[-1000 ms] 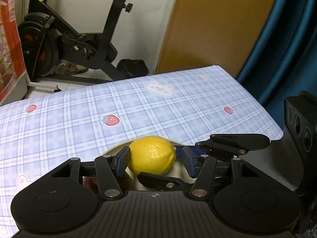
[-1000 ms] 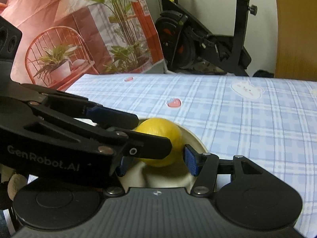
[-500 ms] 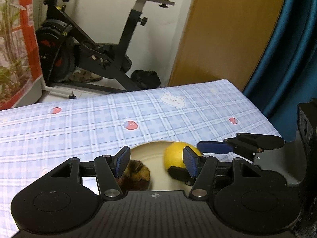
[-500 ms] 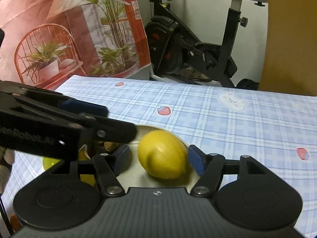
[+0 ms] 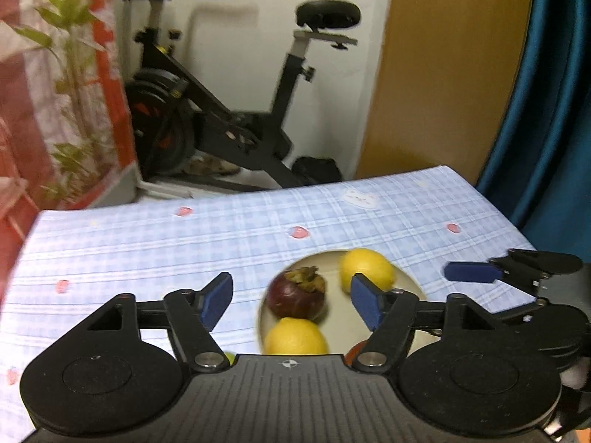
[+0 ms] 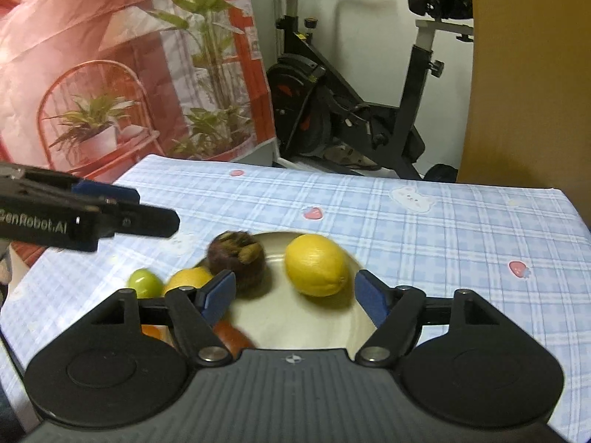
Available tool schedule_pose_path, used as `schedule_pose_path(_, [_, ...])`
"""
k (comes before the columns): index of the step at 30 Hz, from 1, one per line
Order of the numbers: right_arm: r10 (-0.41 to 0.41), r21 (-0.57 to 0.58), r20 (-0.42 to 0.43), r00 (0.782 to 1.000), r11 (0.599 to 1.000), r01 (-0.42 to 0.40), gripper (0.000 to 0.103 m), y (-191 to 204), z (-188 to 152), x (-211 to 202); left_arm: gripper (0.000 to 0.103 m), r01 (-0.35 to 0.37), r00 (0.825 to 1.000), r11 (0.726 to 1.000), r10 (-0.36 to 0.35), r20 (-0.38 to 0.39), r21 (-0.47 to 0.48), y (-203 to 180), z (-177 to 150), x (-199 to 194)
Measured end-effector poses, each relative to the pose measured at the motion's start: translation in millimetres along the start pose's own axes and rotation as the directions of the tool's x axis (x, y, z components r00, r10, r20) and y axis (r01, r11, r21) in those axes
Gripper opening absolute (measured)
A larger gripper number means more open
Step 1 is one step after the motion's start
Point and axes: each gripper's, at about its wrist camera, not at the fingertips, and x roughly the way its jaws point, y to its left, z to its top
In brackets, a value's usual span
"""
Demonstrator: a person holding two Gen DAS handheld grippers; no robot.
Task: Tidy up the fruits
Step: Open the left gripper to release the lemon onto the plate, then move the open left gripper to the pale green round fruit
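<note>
A cream plate (image 6: 314, 326) on the plaid tablecloth holds a lemon (image 6: 317, 264), a dark purple mangosteen (image 6: 236, 256), a second lemon (image 6: 188, 278) and a red fruit (image 6: 231, 336). A small green fruit (image 6: 145, 283) lies left of the plate. In the left wrist view the plate (image 5: 408, 280) shows the mangosteen (image 5: 297, 294) and both lemons (image 5: 366, 270) (image 5: 295, 336). My left gripper (image 5: 291, 304) is open and empty above the plate's left side. My right gripper (image 6: 293, 297) is open and empty, raised behind the plate.
The blue plaid tablecloth (image 6: 443, 229) covers the table. An exercise bike (image 6: 351, 110) stands beyond the far edge. A red plant-print banner (image 6: 110, 74) is at the left, a wooden door (image 5: 443, 74) and a blue curtain (image 5: 546, 110) at the right.
The lemon that lay between both grippers' fingers now rests free on the plate. Both grippers have pulled back and upward, which brings the other fruits into view.
</note>
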Motion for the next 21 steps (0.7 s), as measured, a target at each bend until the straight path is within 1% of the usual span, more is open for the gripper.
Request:
schedule_pose_path(4, [0.016, 0.018, 0.018, 1.000, 1.000, -0.016, 0.075, 10.1, -11.4, -18.0, 0.074, -0.024, 0.999, 1.000, 0.025, 0.045, -0.004, 0.2, -10.0, -25.7])
schedule_pose_path(9, [0.027, 0.042, 0.047, 0.999, 0.999, -0.029, 0.075, 21.9, -26.2, -36.5, 0.074, -0.027, 0.994, 0.999, 0.030, 0.101, -0.028, 2.2, -20.6, -49.5])
schedule_pose_path(12, [0.032, 0.074, 0.053, 0.998, 0.997, -0.036, 0.075, 24.8, -31.9, -42.1, 0.074, -0.027, 0.994, 0.999, 0.030, 0.104, -0.031, 5.2, -29.5, -61.3])
schedule_pose_path(14, [0.020, 0.091, 0.066, 0.998, 0.995, -0.026, 0.075, 28.7, -36.1, -46.8, 0.074, -0.032, 0.994, 0.999, 0.036, 0.105, -0.040, 8.2, -34.8, -66.1])
schedule_pose_path(18, [0.012, 0.098, 0.067, 0.998, 0.995, -0.018, 0.075, 36.7, -41.3, -49.6, 0.074, -0.049, 0.992, 0.994, 0.060, 0.113, -0.095, 20.4, -46.2, -76.7])
schedule_pose_path(21, [0.010, 0.102, 0.059, 0.998, 0.995, -0.016, 0.075, 41.0, -44.6, -49.9, 0.074, -0.108, 0.987, 0.983, 0.124, 0.105, -0.145, 29.7, -52.5, -81.2])
